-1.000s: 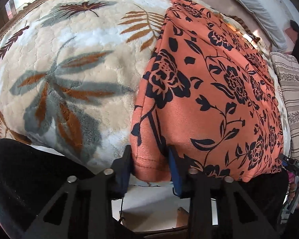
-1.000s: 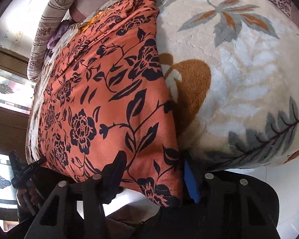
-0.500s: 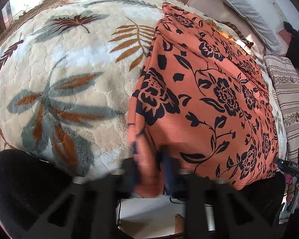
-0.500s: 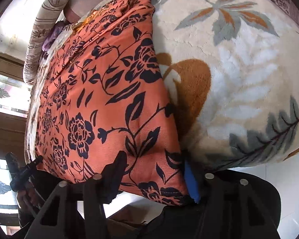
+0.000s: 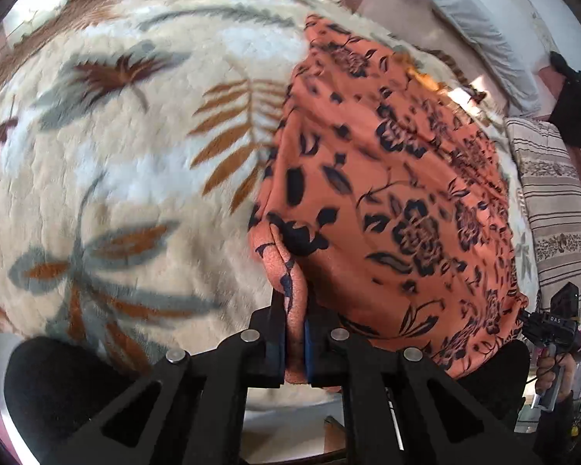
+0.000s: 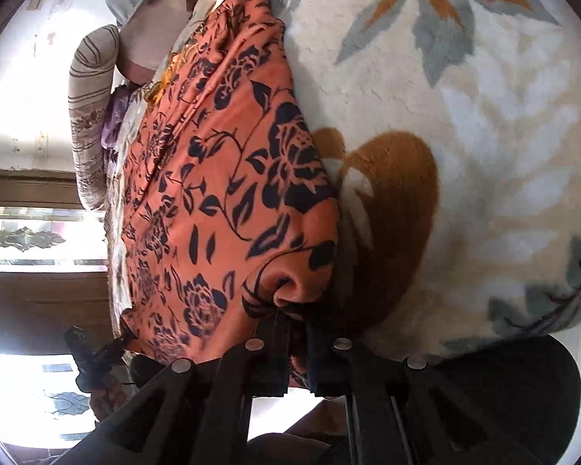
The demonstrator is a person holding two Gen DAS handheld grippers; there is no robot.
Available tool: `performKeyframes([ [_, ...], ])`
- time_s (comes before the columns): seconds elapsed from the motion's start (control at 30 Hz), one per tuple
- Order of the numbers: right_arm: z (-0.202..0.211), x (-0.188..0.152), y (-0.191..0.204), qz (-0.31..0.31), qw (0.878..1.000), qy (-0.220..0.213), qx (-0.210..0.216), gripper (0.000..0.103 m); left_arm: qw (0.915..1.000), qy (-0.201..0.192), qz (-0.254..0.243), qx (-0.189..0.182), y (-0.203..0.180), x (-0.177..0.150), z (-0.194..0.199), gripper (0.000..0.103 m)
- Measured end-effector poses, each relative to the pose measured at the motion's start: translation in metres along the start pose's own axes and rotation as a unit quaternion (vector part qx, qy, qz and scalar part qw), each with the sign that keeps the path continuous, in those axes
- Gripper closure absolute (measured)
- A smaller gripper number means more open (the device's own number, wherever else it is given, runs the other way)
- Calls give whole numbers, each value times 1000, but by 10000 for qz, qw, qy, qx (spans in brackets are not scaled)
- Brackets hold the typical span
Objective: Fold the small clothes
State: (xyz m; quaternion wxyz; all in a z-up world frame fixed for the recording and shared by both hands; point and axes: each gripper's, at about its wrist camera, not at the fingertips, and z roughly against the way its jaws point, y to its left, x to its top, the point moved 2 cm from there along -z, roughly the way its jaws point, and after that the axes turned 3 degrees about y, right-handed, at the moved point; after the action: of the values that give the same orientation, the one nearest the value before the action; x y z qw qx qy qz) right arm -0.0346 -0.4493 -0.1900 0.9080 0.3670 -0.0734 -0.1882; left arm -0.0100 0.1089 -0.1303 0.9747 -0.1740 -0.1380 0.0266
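An orange garment with a black flower print [image 5: 387,201] lies spread on a cream leaf-patterned blanket [image 5: 128,162]. My left gripper [image 5: 295,333] is shut on the garment's near left corner, and the cloth bunches up between the fingers. In the right wrist view the same garment [image 6: 220,178] runs away from me. My right gripper [image 6: 299,333] is shut on its near right corner, which is puckered into a small fold. The other gripper shows at the far edge of each view [image 5: 554,325] [image 6: 93,352].
A striped bolster pillow [image 5: 557,217] lies beyond the garment's right side; it also shows in the right wrist view [image 6: 89,116]. A grey pillow [image 5: 480,27] lies at the head of the bed. The blanket's near edge drops to a pale floor [image 5: 290,426].
Both grippers have closed on the garment's near corners, from open around them a second ago. The corners are now bunched and lifted slightly, and both views have shifted.
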Motion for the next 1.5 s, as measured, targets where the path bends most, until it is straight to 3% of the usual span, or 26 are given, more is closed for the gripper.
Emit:
performKeyframes([
  [0.13,30,66,50,395,9964,-582,479,97,9955,-729,-403,-460,-40,87,37,96],
  [0.23,58,141,86,510,9862,-1393,729,97,9894,-1279,-393,-570,-62,168,40,92],
  [0.3,56,192,87,146,9799,-1828,788,93,9875,-1518,-318,-287,-64,217,17,45],
  [0.33,46,217,81,-61,9791,-1920,665,83,9883,-1512,-180,85,-61,237,-3,4],
  [0.37,34,236,75,-177,9798,-1922,529,71,9882,-1452,-71,480,-55,250,-25,1],
  [0.4,23,247,66,-348,9790,-1989,288,40,9885,-1307,-13,760,-46,258,-46,1],
  [0.43,22,249,56,-474,9750,-2168,63,34,9891,-1077,136,992,-35,261,-64,1],
  [0.5,21,232,45,-579,9702,-2344,211,34,9927,-710,308,925,-16,250,-79,1],
  [0.67,14,141,42,-285,9739,-2248,100,34,9871,-1435,497,497,7,186,-32,1],
  [0.73,6,116,26,-589,9784,-1965,242,33,9908,-1198,617,104,7,165,-32,1],
  [0.8,-15,113,22,-881,9784,-1797,514,33,9935,-940,628,-136,2,158,-48,1],
  [0.87,-35,119,27,-1021,9781,-1707,610,33,9957,-762,519,95,-9,160,-68,1],
  [0.93,-47,136,31,-1232,9721,-1913,568,25,9959,-572,497,494,-15,172,-90,1],
  [1.0,-48,147,35,-1672,9588,-2260,423,25,9939,-723,349,755,-25,183,-93,3],
  [1.03,-49,154,41,-1645,9577,-2338,343,31,9951,-615,241,729,-31,190,-96,46],
  [1.07,-52,163,47,-1461,9605,-2359,222,46,9959,-461,264,728,-34,195,-96,87],
  [1.1,-58,170,49,-1434,9650,-2195,108,87,9970,-364,414,539,-36,199,-90,88],
  [1.17,-55,174,53,-1537,9656,-2090,191,87,9958,-712,357,453,-45,201,-60,89],
  [1.23,-30,168,76,-1076,9684,-2231,301,88,9935,-1081,178,294,-56,189,-22,90],
  [1.37,23,128,107,-335,9691,-2421,346,88,9876,-1560,55,146,-63,125,43,90],
  [1.43,31,99,93,-345,9732,-2235,408,83,9898,-1395,192,218,-49,89,44,85],
  [1.47,27,87,80,-410,9763,-2097,344,82,9914,-1255,219,288,-40,69,35,78],
  [1.5,19,75,61,-450,9792,-1971,155,67,9926,-1106,207,455,-29,50,19,70],
])
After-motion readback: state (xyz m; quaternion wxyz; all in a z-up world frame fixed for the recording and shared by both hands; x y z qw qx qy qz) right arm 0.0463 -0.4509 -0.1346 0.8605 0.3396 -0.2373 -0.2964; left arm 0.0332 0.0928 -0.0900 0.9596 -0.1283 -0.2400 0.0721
